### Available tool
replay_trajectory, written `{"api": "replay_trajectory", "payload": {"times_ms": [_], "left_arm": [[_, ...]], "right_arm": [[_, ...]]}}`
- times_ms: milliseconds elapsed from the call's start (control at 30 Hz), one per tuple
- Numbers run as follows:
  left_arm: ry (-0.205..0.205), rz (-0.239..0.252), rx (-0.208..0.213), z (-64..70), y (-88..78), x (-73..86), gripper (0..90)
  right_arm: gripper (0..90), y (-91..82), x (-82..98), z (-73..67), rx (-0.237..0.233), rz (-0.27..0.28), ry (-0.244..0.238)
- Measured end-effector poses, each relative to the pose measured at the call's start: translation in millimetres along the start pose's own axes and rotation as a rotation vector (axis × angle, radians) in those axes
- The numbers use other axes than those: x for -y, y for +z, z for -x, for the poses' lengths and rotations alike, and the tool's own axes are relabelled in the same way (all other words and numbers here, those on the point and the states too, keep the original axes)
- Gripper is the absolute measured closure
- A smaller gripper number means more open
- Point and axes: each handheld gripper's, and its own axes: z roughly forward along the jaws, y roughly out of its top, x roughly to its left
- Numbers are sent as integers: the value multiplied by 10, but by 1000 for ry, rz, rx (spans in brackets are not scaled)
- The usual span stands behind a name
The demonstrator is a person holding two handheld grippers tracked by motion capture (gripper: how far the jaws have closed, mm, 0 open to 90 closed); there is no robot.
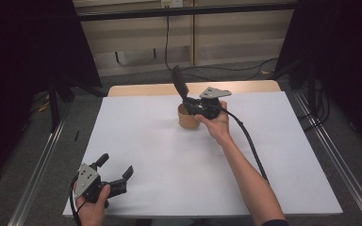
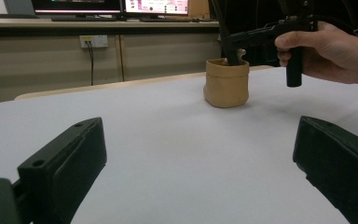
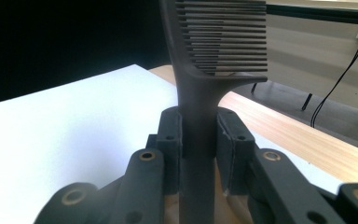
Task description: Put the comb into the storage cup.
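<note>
- Your right gripper (image 1: 188,101) is closed on the handle of a dark comb (image 1: 179,84); in the right gripper view the two pads (image 3: 171,140) press the handle (image 3: 196,135) from either side, with the teeth (image 3: 228,37) rising above them.
- Landmark: the tan cup (image 1: 186,118), a soft-walled, open-topped holder standing upright on the white table (image 1: 169,155), on the far half of the sheet and near its middle line.
- Comb relative to the cup: its lower end goes down inside the cup's mouth, and its toothed end stands tilted above the rim, leaning away from you in the high view. Whether the tip touches the cup's floor cannot be told.
- Right gripper relative to the cup: just above the rim and at its right side in the high view, with your hand (image 1: 215,123) right of the cup.
- Your left gripper (image 1: 115,172) stands open with nothing between its jaws; it lies well apart from the cup, toward the near left corner of the table.
- In the left gripper view the cup (image 2: 226,83) sits far ahead, between the two spread jaws, with the right gripper (image 2: 233,49) at its mouth.
</note>
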Motion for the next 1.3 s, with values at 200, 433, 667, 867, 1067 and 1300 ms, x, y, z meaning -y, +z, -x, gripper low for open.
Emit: {"api": "replay_trajectory", "payload": {"times_ms": [200,433,667,867,1067,1300], "left_arm": [[-4,0,-2,3,6,2,28],[-4,1,-1,3,4,1,28],[-2,-1,0,5,10,3,28],[4,-5,-1,1,12,3,28],[4,-6,0,1,12,3,28],[-3,-2,-1,2,11,3,28]], "right_arm": [[727,-12,14,-10,4,-7,-6],[726,-16,36,-66,-6,-23,-28],[726,-25,53,-73,-4,-44,-33],[724,-13,101,-71,0,-50,-25],[715,-11,100,-65,3,-55,-6],[695,2,120,-77,20,-57,17]]}}
